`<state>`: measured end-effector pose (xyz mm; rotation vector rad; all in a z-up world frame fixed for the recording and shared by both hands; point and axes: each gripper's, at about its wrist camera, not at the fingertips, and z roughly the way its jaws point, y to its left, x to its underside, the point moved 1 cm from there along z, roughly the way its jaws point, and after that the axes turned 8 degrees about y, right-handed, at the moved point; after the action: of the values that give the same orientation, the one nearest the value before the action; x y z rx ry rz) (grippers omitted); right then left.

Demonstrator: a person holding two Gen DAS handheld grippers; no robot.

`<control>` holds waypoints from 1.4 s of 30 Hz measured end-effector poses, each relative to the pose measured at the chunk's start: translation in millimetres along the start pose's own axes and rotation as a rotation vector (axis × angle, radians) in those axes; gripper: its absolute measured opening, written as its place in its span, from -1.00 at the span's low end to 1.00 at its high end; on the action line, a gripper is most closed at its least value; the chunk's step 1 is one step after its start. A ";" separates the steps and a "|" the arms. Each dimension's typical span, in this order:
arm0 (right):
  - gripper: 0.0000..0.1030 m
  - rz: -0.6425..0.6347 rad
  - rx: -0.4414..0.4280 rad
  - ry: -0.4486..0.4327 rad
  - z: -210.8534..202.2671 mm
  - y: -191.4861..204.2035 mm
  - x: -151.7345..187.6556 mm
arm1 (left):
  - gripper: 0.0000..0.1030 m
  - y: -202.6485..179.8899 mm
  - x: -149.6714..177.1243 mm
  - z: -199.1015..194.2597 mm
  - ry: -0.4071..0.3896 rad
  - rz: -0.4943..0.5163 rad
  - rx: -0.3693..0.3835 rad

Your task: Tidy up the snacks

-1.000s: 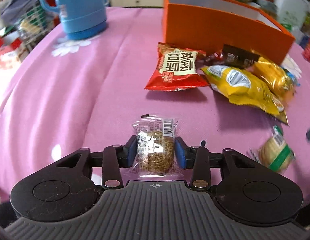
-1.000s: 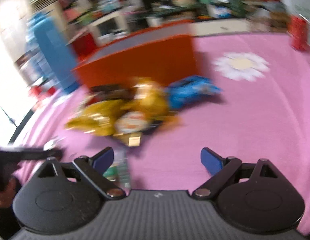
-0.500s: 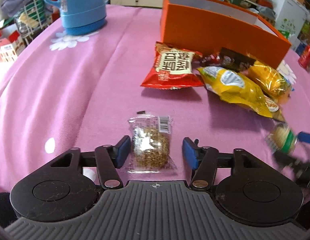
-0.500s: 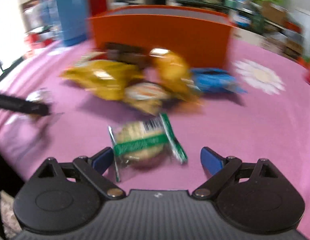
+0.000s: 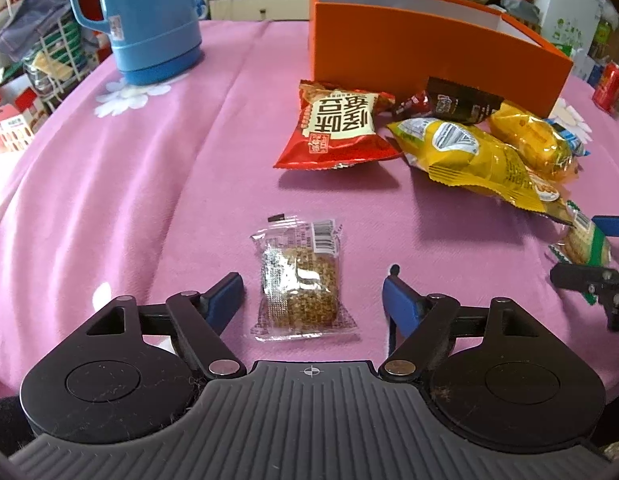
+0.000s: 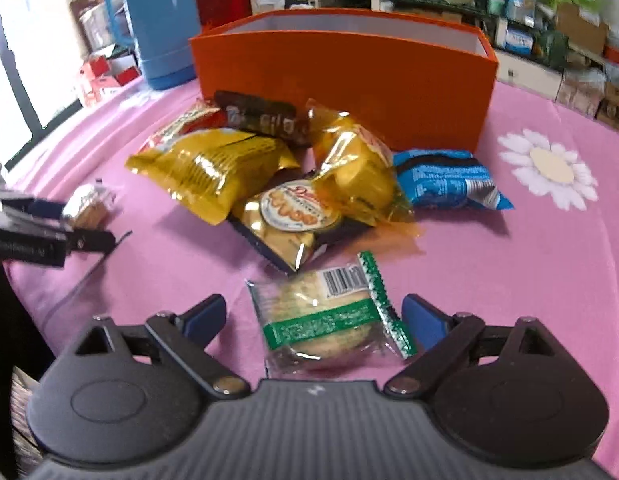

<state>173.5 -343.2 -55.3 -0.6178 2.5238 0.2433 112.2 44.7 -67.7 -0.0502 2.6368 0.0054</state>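
Mostly pink flowered cloth covers the table | cluttered shelves upper frame | left hand-held gripper opening, grain bar lying loose between | right hand-held gripper wide around green-striped cracker pack, not gripping | orange box upper centre

Left side of table: bare pink cloth, open passage up to the blue thermos at the far edge.
Centre: snack pile lies against the orange box, blocking a low approach to its near wall.
Box top: open, clear from above.
Left claw: jaws opening, free cloth on both sides of the grain bar.
Right claw: cookie pack between wide jaws; pile just beyond, seemingly touching.
Right side: bare cloth beside the blue packet.
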 end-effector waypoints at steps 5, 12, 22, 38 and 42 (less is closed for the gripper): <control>0.82 -0.018 0.036 -0.029 3.7 5.0 4.0 | 0.08 -1.7 -3.8 1.7 0.004 -0.010 -0.010; 0.49 0.000 0.055 -0.049 -1.5 4.1 6.2 | -0.08 -2.6 -4.6 0.8 -0.002 -0.017 -0.012; 0.05 0.141 -0.022 -0.108 -40.8 3.4 16.3 | -1.00 0.4 0.6 -28.6 -0.023 -0.035 0.065; 0.74 0.061 0.096 -0.043 -15.5 13.7 33.3 | -0.63 -11.8 17.6 -14.2 -0.034 0.034 -0.004; 0.19 0.073 0.082 -0.049 -24.0 12.3 32.7 | -1.00 -6.7 12.0 -17.3 -0.012 0.026 0.033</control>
<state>132.1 -351.8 -51.8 -0.4826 2.4977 0.1774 93.6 37.3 -58.3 -0.0046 2.6245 -0.0295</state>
